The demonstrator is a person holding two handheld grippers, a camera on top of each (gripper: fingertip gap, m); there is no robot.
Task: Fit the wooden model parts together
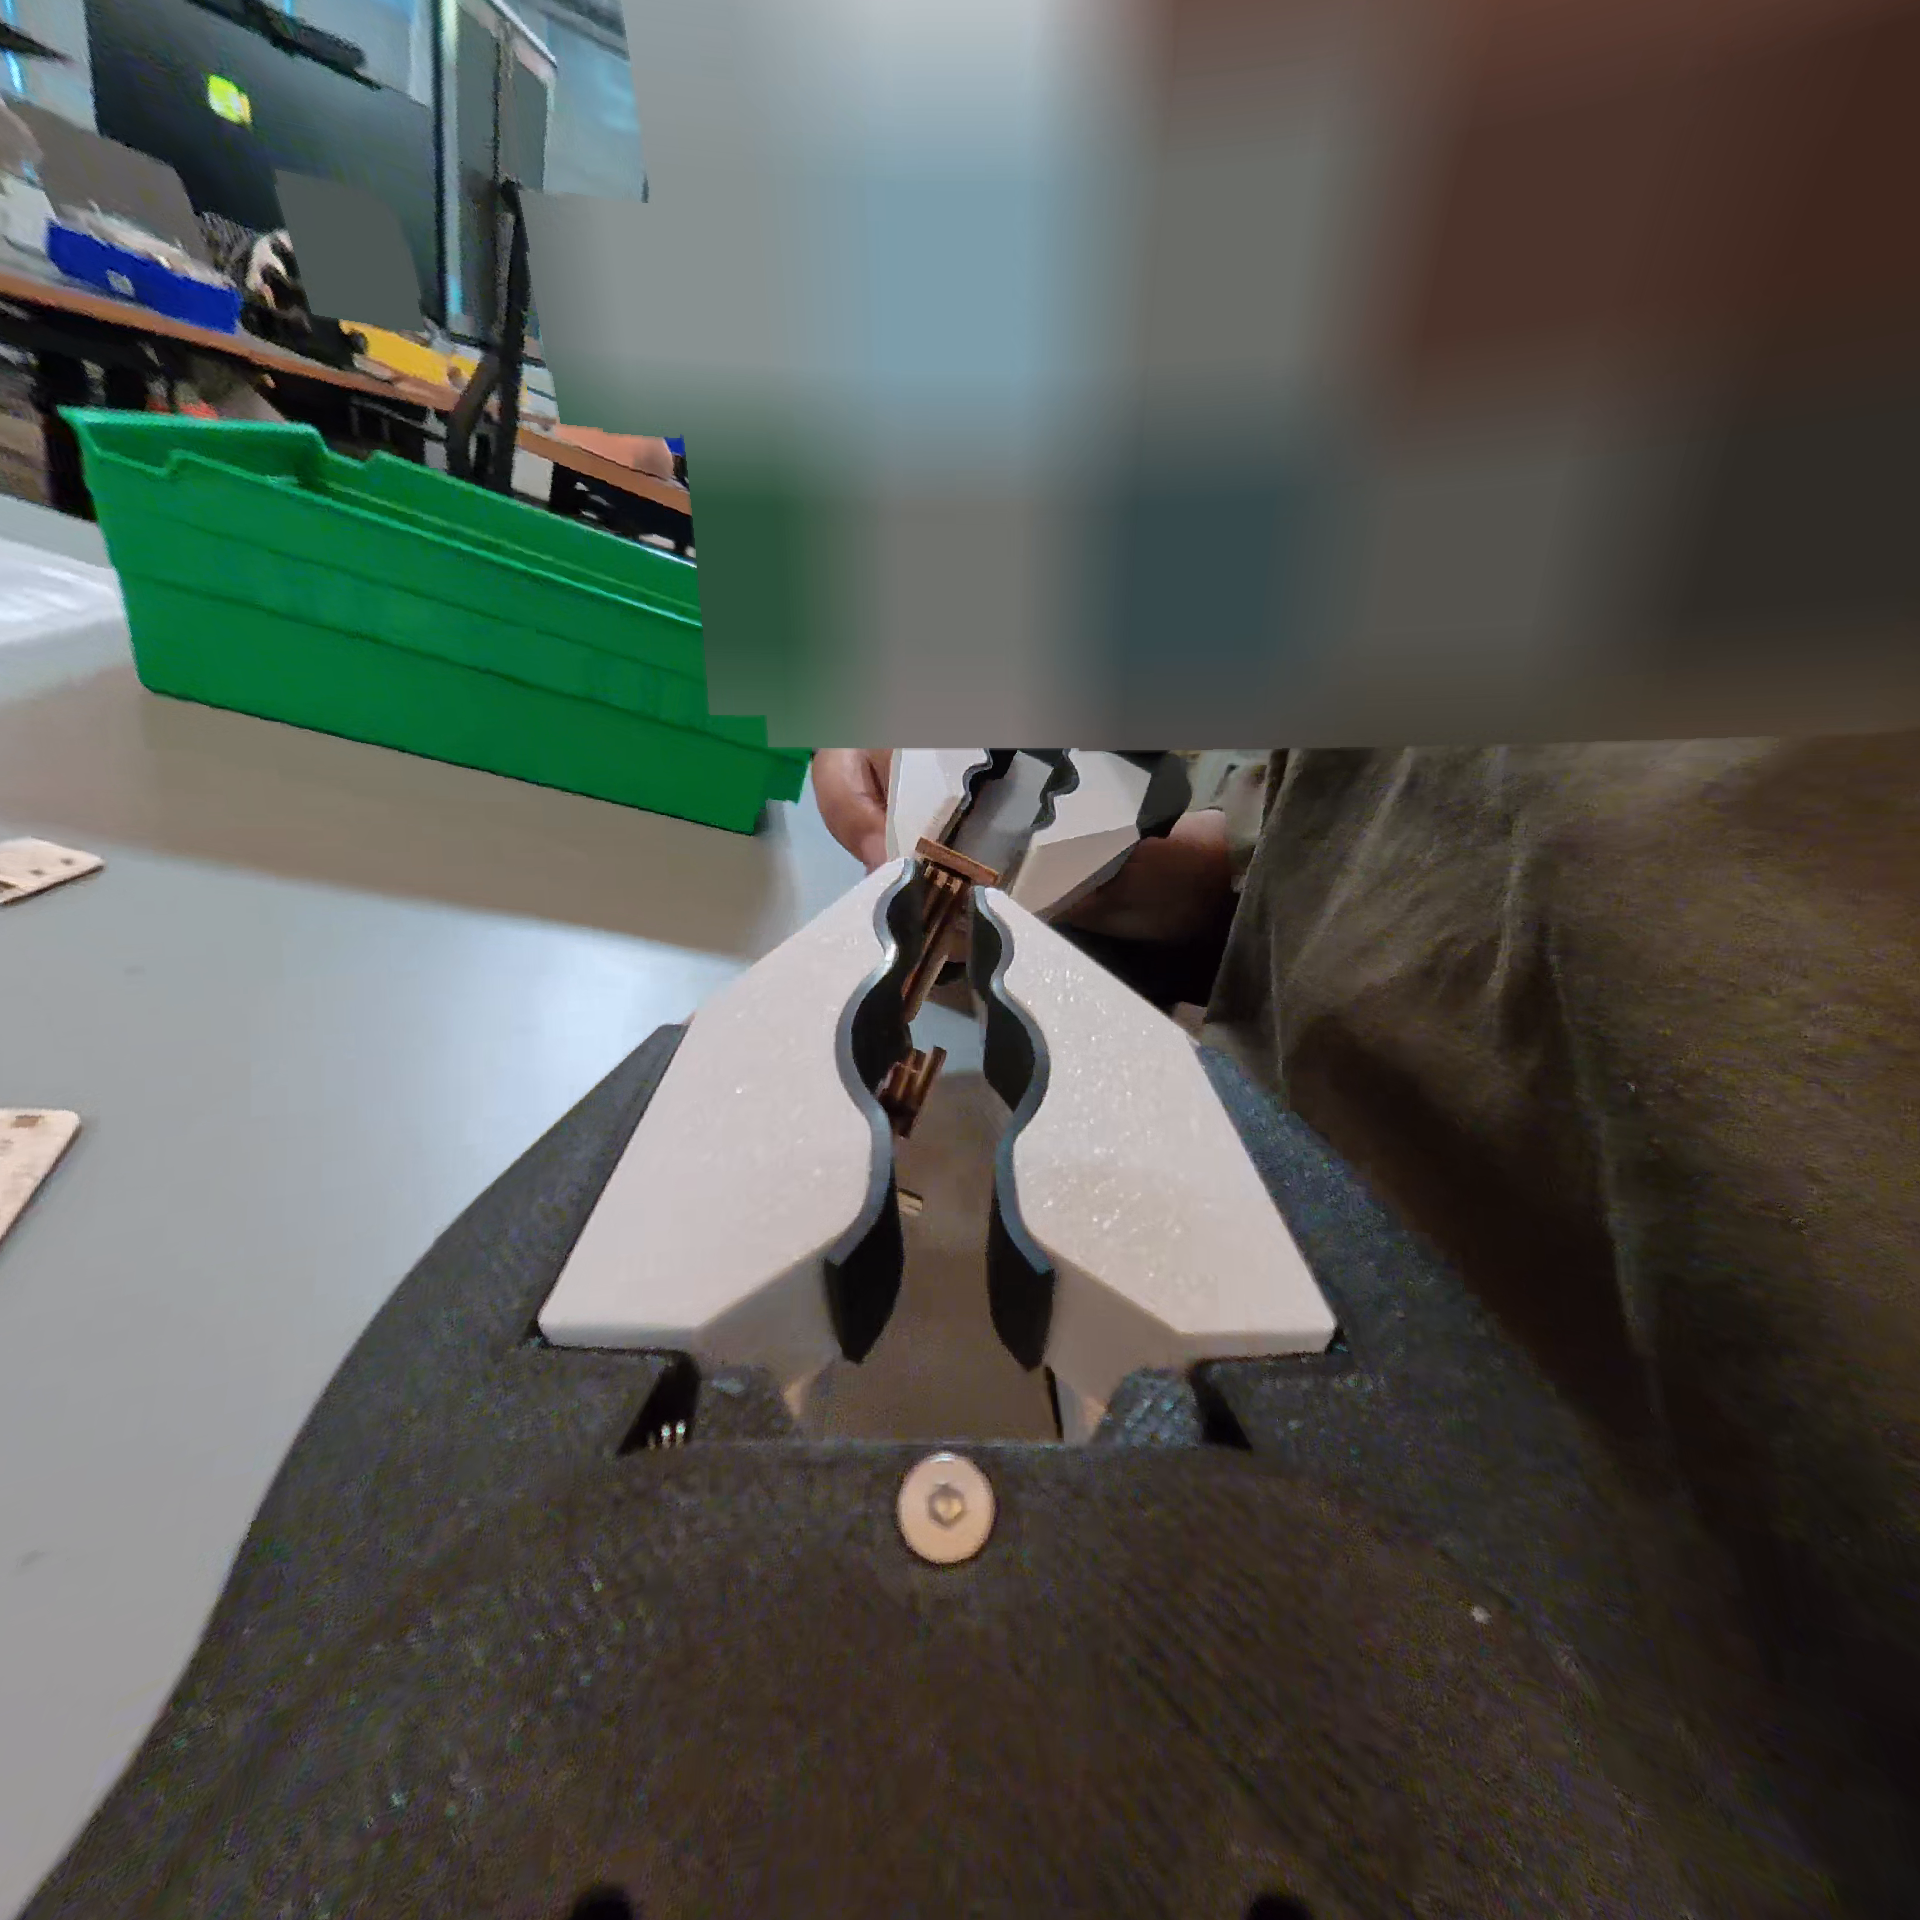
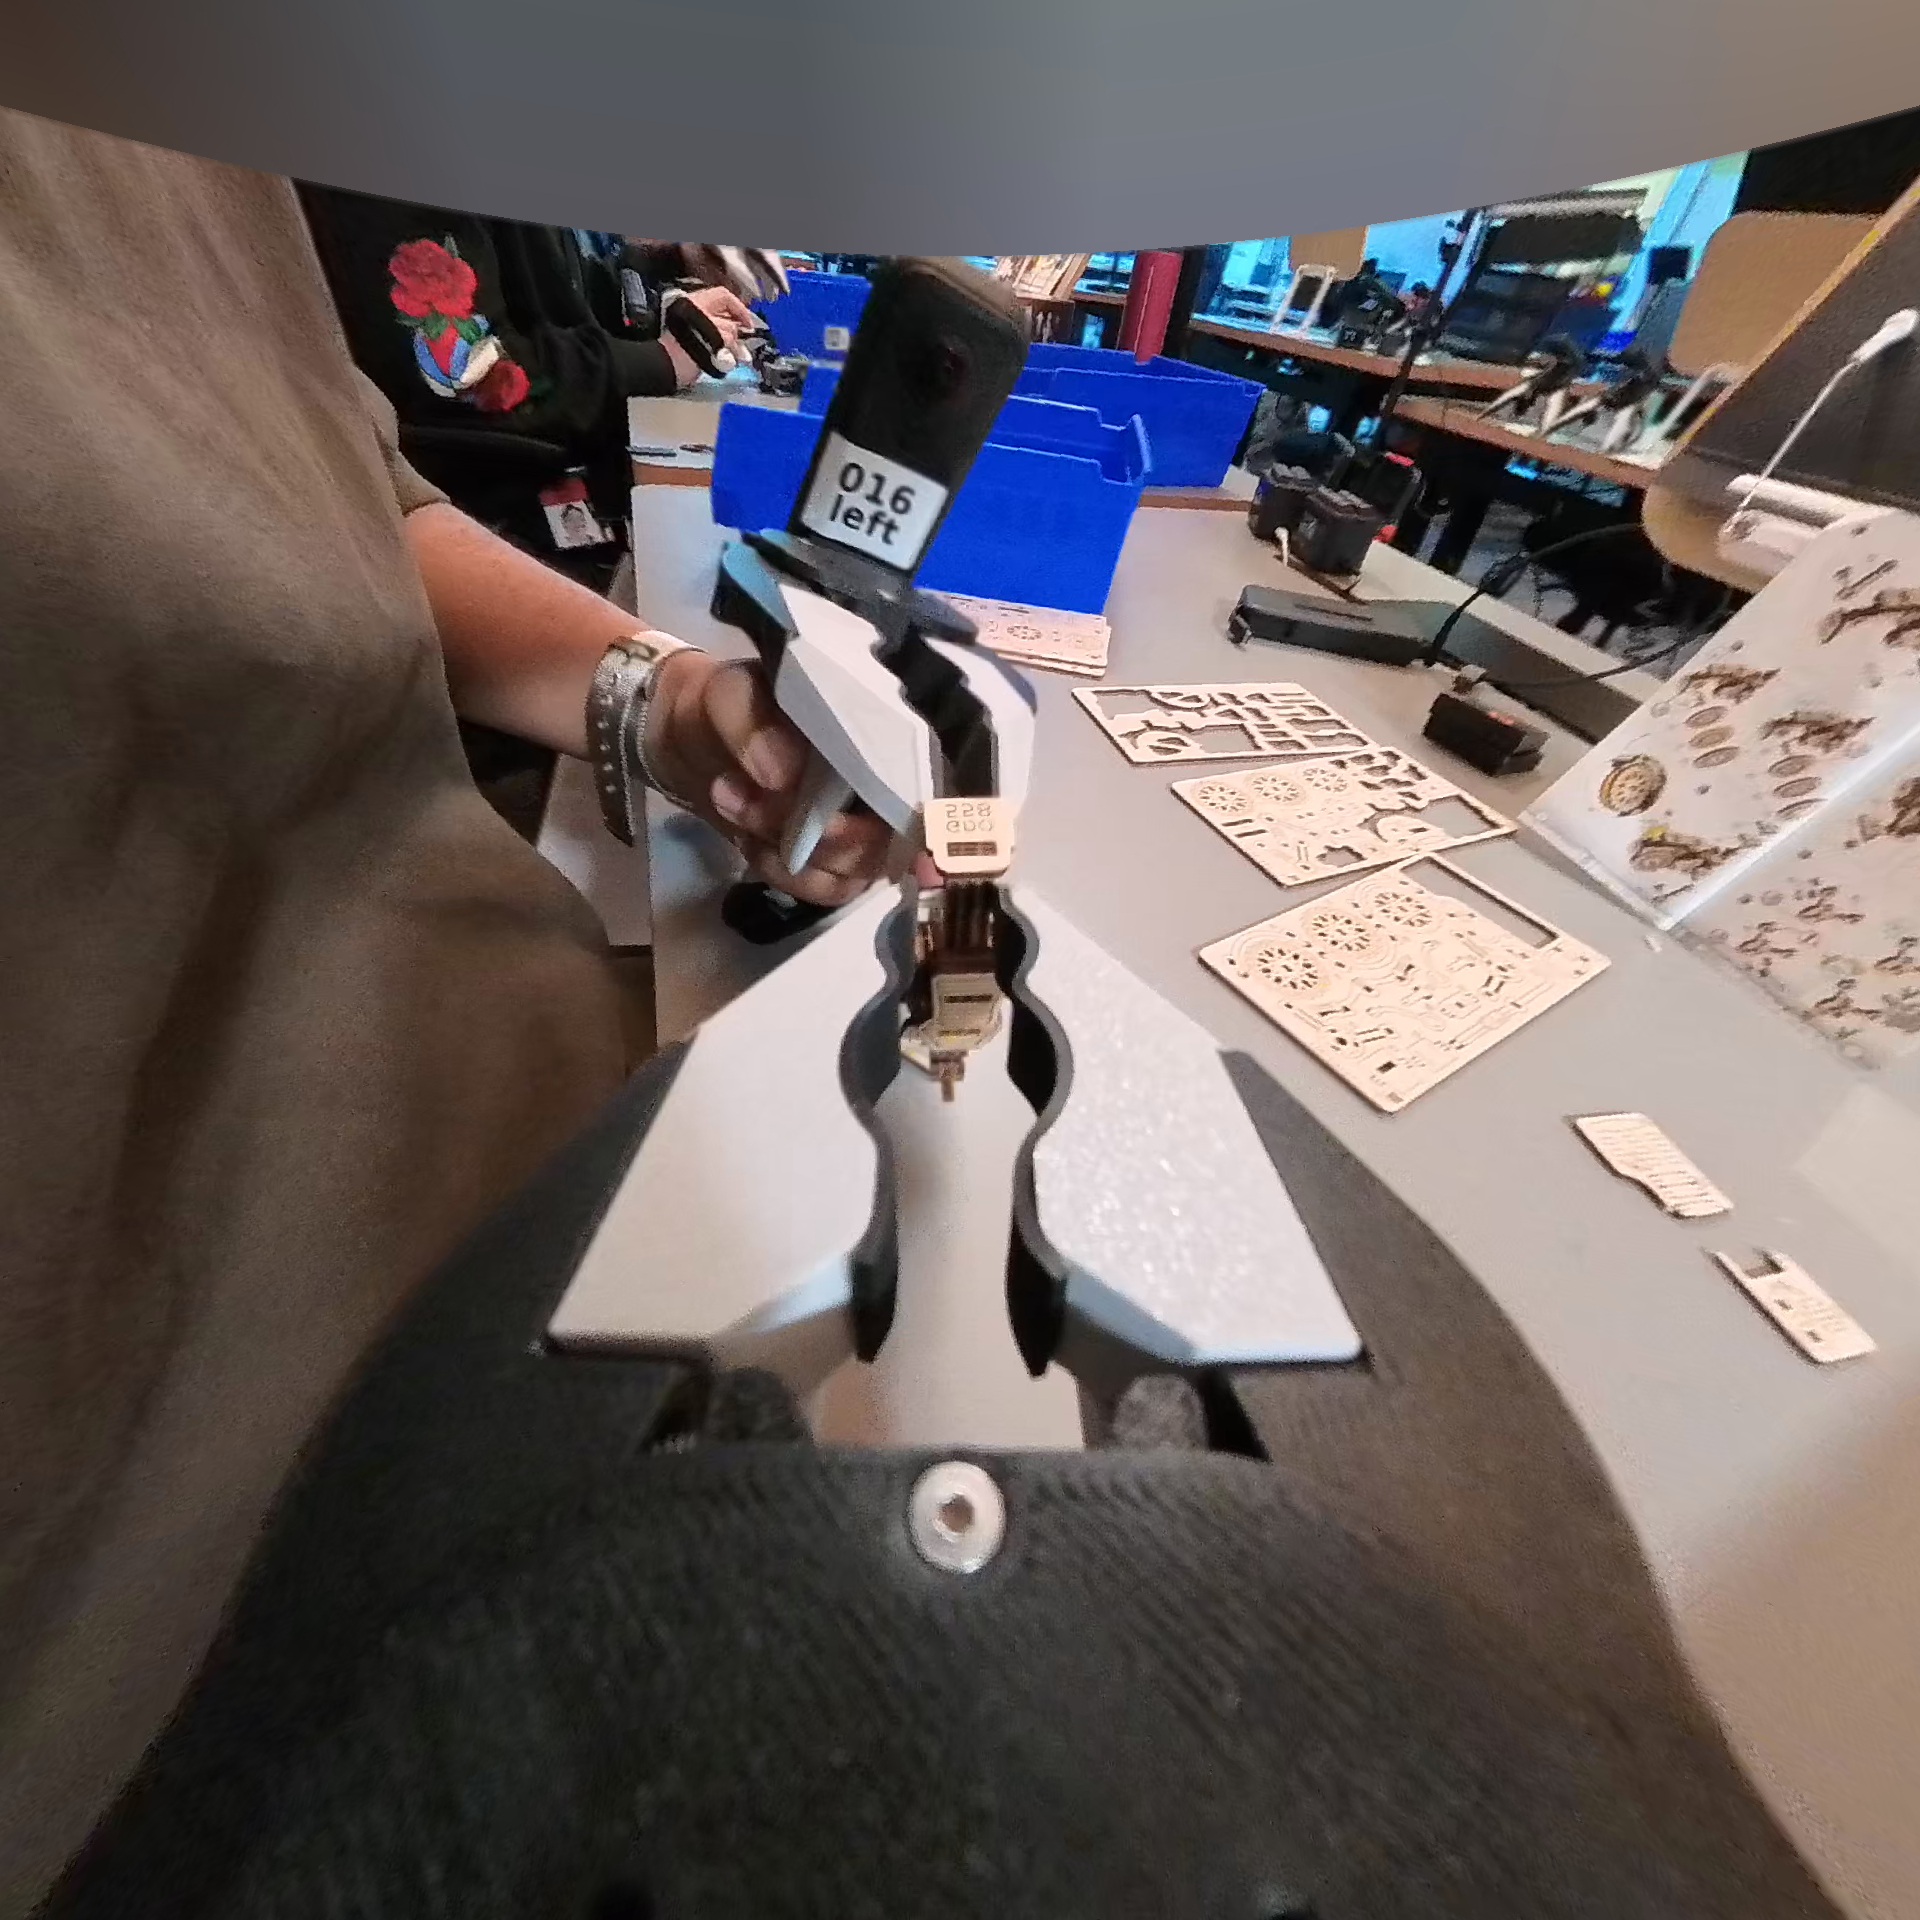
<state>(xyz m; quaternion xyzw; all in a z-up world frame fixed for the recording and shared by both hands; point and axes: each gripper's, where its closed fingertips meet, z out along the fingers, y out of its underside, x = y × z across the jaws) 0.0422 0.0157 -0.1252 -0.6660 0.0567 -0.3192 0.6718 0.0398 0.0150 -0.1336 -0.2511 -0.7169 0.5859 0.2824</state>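
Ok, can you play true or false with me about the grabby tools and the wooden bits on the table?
1. Both tools, left tool and right tool, pinch small wooden model parts. True.
2. The bin near the left tool is red. False: it is green.
3. Flat wooden sheets lie on the table. True.
4. The blue bins sit on the floor. False: they stand on the table.

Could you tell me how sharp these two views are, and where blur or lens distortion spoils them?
Left wrist view: the left gripper and green bin are sharp, though a mosaic patch hides the upper right. Right wrist view: the wooden model part is slightly soft, the table edge bows from wide-angle distortion, and a grey patch covers the top.
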